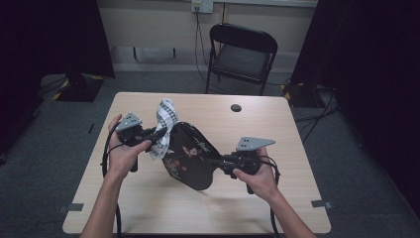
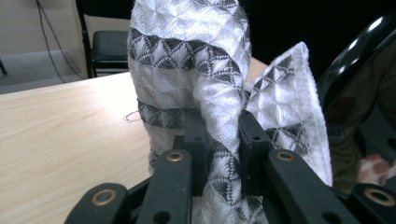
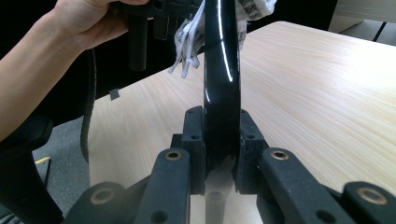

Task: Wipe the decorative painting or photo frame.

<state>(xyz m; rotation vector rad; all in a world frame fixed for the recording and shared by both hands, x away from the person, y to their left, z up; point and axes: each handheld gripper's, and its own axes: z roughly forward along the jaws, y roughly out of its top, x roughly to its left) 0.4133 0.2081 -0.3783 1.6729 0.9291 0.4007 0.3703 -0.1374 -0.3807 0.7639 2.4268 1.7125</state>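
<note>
Pinching a patterned cloth (image 2: 196, 65), the left gripper (image 1: 161, 133) jaws press it — right gripper (image 1: 214, 161) jaws clamp the black tray's (image 1: 190, 156) rim.

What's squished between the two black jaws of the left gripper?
A white cloth with grey patterned stripes. The left gripper view shows the left gripper pinching a fold of it, beside the glossy black tray.

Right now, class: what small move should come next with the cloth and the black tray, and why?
Probably rub the cloth across the tray. The left gripper pinches the cloth against the tray's upper edge, while the right gripper clamps the tilted tray above the table.
</note>
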